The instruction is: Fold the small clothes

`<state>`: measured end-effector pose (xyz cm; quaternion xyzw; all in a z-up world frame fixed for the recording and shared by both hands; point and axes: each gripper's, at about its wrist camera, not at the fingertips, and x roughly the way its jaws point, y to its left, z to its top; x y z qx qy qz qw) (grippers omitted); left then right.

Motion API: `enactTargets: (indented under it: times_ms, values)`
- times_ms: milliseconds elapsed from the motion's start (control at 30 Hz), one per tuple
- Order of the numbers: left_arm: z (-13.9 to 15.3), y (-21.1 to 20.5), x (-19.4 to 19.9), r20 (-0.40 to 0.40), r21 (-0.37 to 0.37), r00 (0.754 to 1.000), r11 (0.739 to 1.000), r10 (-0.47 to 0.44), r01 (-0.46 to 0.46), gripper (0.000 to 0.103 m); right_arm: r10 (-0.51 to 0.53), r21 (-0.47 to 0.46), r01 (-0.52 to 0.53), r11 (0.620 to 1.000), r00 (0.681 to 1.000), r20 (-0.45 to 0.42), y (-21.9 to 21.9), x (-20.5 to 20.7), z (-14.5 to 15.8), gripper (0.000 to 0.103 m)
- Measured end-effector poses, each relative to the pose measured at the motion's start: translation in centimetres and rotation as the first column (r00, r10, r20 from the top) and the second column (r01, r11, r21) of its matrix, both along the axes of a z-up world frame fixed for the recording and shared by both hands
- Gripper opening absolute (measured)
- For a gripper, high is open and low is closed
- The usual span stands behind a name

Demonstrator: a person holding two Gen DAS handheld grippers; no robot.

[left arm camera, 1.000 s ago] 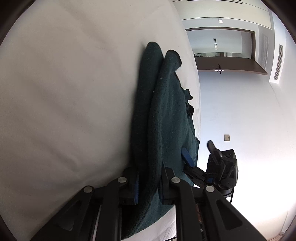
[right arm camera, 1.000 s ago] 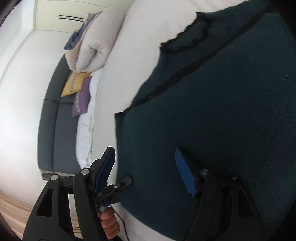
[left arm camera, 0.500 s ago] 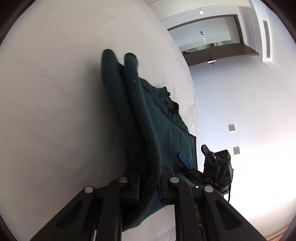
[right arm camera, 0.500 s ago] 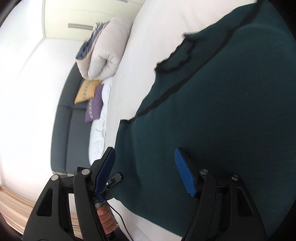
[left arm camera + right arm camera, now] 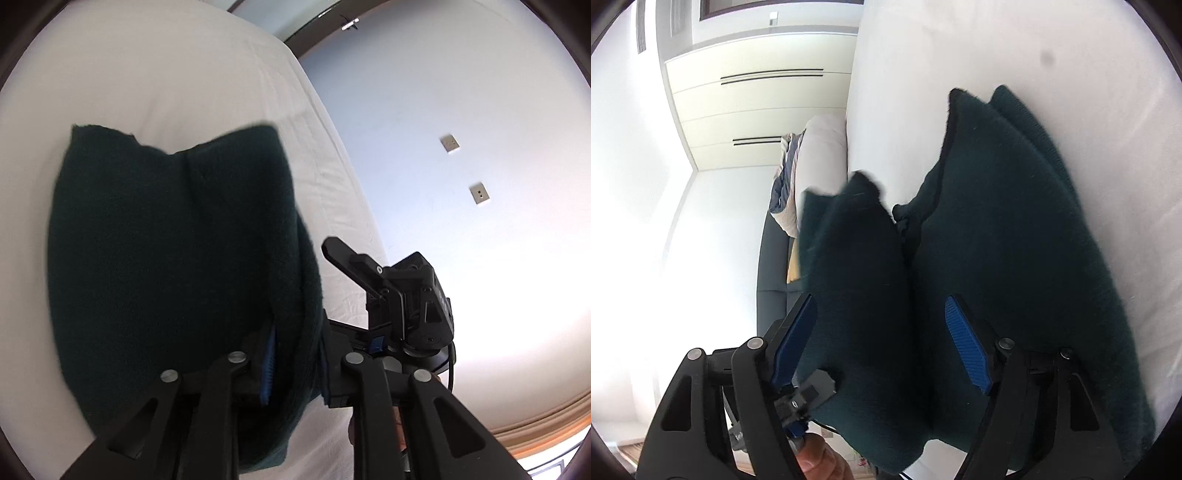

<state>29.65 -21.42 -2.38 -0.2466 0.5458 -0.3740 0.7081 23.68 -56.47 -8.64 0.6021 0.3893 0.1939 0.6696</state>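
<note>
The dark green sweater (image 5: 170,258) lies on the white bed (image 5: 147,74), one part of it lifted and doubled over the rest, its black-trimmed edge showing in the right wrist view (image 5: 997,240). The left hand-held gripper (image 5: 295,363) is clamped on a thick fold of the knit, which bulges up between its blue pads. The right hand-held gripper (image 5: 882,350) stands with its jaws wide apart, the raised flap hanging between them and touching neither pad. That flap blocks much of the right camera's view. Beyond the bed's edge are a rolled pale duvet (image 5: 816,155), a dark sofa (image 5: 772,266) and a cream wardrobe (image 5: 757,92).
</note>
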Motion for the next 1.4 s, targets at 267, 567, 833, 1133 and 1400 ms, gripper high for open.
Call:
enactTargets:
  times_ms: [267, 567, 833, 1133, 1400]
  values:
    - [0.5, 8.9, -2.2, 0.048, -0.076, 0.991, 0.990, 0.127, -0.123, 0.049, 0.039, -0.108, -0.045, 0.993, 0.998, -0.058, -1.8, 0.1, -0.5, 0.071]
    - [-3.4, 13.2, -3.9, 0.011, -0.016, 0.985, 0.985, 0.170, -0.170, 0.049, 0.180, -0.440, -0.238, 0.866, 0.969, -0.169, 3.0, 2.0, 2.0, 0.043]
    - [-3.5, 10.6, -3.9, 0.030, 0.002, 0.988, 0.989, 0.149, -0.149, 0.053, 0.128, -0.619, -0.167, 0.768, 0.986, -0.107, 2.7, -0.4, 5.5, 0.014]
    - [-2.7, 7.2, -3.9, 0.091, 0.047, 0.993, 0.995, 0.078, -0.083, 0.053, 0.054, -0.633, -0.112, 0.766, 0.993, -0.109, -3.1, -3.2, 6.9, 0.014]
    - [-2.5, 4.7, -3.0, 0.146, 0.106, 0.986, 0.989, 0.084, -0.100, 0.052, 0.010, -0.587, -0.096, 0.804, 0.989, -0.148, -4.9, -2.9, 1.9, 0.015]
